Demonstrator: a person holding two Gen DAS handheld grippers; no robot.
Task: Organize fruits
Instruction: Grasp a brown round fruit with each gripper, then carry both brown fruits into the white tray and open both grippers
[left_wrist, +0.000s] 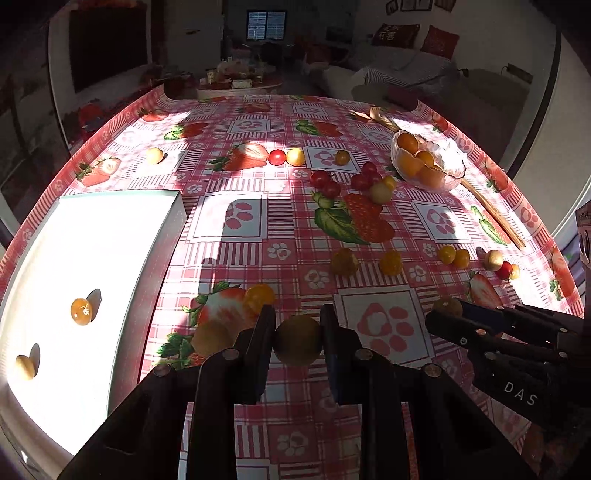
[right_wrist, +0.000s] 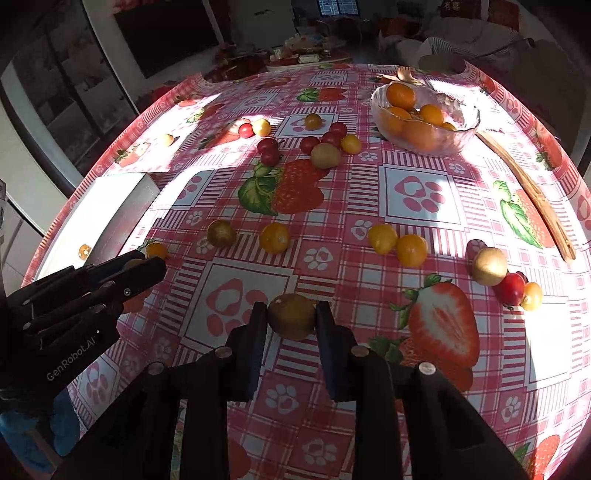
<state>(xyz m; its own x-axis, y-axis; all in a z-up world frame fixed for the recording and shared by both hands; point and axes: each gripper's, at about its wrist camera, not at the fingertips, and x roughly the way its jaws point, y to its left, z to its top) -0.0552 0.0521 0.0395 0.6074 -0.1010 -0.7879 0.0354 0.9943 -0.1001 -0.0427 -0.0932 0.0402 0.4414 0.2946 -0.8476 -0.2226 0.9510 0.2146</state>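
A glossy pink plaid tablecloth (right_wrist: 424, 236) printed with strawberries and paw marks covered the table, sunlit in patches. At its left edge lay a flat white rectangular tray (left_wrist: 110, 236) holding two small fruits — one orange (left_wrist: 81, 311), one pale yellow (left_wrist: 25, 366). Toward the far right stood a ribbed clear glass bowl (right_wrist: 458, 136) filled with smooth orange kumquats (right_wrist: 400, 94), a wooden fork (right_wrist: 404, 75) behind it and long wooden chopsticks (right_wrist: 532, 195) beside it. Round cherry tomatoes (right_wrist: 267, 146), red and yellow, were scattered loose across the cloth. The left gripper (left_wrist: 298, 326) was clamped on a dull olive-brown round fruit (left_wrist: 298, 341) pinched between its black, flat-faced fingers, low over the cloth near the tray. The right gripper (right_wrist: 291, 314) likewise gripped a greenish-brown fruit (right_wrist: 291, 316) — slightly oval, matte-skinned — just above the near middle of the table. A tan round fruit (right_wrist: 489, 266) touched a red tomato (right_wrist: 511, 288) at right.
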